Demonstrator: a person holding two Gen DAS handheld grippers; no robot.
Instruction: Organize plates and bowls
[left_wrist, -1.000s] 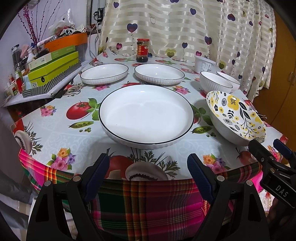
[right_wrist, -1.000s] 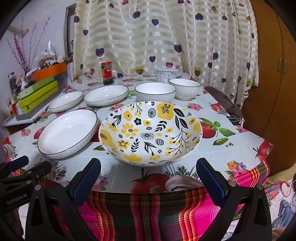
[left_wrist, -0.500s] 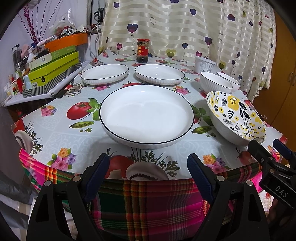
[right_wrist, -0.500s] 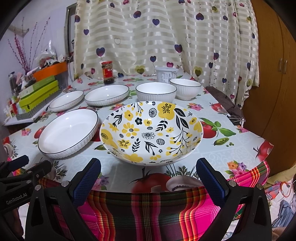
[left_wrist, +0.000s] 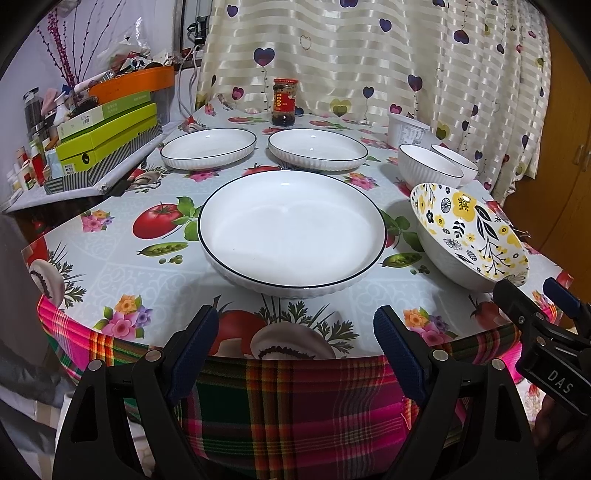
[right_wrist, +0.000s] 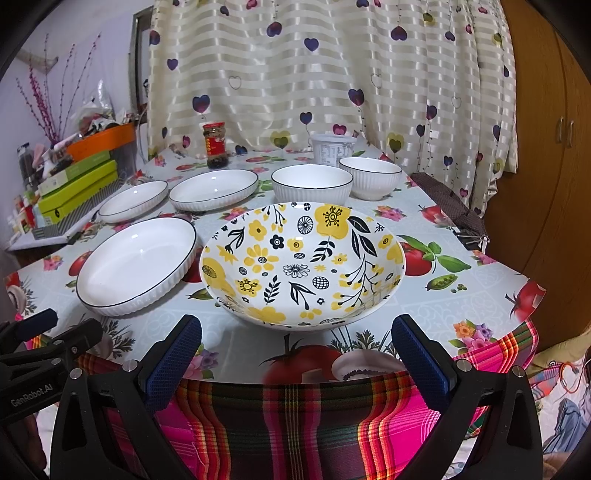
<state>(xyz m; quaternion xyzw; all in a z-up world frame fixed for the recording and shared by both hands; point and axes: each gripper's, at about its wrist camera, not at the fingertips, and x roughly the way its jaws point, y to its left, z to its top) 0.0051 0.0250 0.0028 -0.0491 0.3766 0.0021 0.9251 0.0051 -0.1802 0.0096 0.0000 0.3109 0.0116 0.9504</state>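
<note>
My left claw (left_wrist: 291, 332) hangs wide open and empty at the table's near edge, facing the large white plate (left_wrist: 291, 232). My right claw (right_wrist: 295, 343) is spread just as wide, gripping nothing, before the flowered bowl (right_wrist: 303, 266) just beside that plate. Farther back sit two smaller white plates (left_wrist: 208, 147) (left_wrist: 317, 149), then two white bowls (right_wrist: 312, 182) (right_wrist: 370, 176), and a jar (left_wrist: 284, 101) by the curtain.

"DAS" on right gripper (left_wrist: 554, 321), "GenRobot.AI" on left gripper (right_wrist: 44, 332)
</note>
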